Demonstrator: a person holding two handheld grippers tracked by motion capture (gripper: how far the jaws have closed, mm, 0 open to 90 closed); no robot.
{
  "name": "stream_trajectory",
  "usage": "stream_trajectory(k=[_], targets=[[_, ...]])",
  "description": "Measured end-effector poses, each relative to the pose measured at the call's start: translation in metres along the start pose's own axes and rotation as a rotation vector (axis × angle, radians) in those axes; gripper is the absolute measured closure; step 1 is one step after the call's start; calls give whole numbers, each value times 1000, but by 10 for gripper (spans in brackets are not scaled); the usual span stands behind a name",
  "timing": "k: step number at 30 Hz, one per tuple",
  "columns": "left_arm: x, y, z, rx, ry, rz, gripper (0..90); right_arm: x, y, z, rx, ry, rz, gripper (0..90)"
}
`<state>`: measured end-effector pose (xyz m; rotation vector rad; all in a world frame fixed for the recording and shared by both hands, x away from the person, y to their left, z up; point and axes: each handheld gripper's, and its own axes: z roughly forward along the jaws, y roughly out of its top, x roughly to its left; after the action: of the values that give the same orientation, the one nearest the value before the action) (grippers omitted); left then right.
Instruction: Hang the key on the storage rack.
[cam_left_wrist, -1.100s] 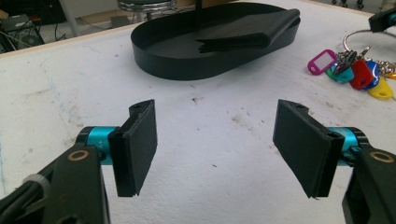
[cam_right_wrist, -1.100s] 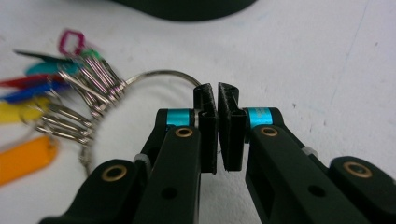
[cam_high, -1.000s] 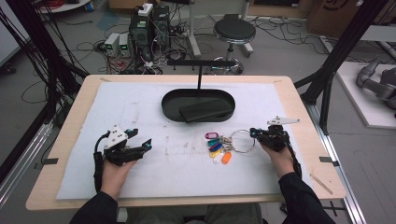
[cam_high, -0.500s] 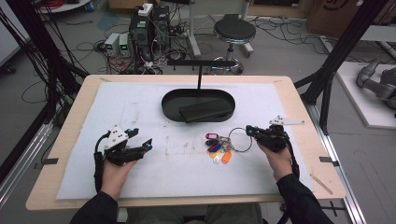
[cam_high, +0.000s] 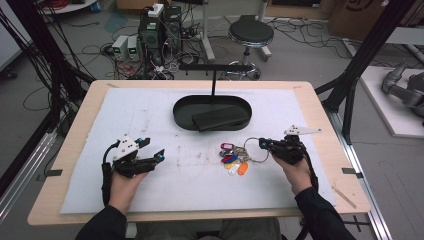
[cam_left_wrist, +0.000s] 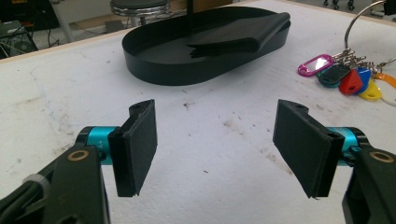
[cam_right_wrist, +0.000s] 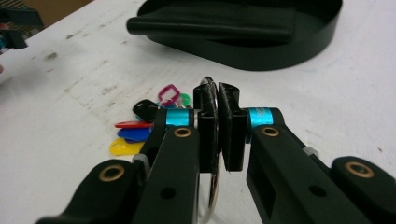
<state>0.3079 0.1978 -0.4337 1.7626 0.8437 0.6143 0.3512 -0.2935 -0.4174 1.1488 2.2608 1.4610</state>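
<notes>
Key ring (cam_high: 254, 149) sits pinched in the right gripper (cam_high: 263, 144); left gripper (cam_high: 152, 149) hovers spread wide.

No lettering to read anywhere here. The key tags (cam_left_wrist: 348, 77) on the ring show blank coloured faces, nothing written that can be made out. The black tray (cam_high: 182, 111) carries no label or brand. The boxes (cam_high: 150, 30) on the floor behind the table are too small and blurred for any marking to be read.
</notes>
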Motion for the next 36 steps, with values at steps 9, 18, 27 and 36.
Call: stream_trajectory(k=[9, 18, 27, 36], targets=[[-1, 0, 1, -4, -16, -2, 307, 6, 13, -9, -43, 32, -41, 875], [-5, 8, 4, -30, -63, -1, 305, 19, 30, -18, -70, 78, -99, 875], [-21, 24, 9, -72, -157, 20, 297, 31, 43, -26, -99, 122, -138, 875], [-32, 35, 22, -101, -237, 14, 296, 40, 52, -31, -119, 156, -164, 876]])
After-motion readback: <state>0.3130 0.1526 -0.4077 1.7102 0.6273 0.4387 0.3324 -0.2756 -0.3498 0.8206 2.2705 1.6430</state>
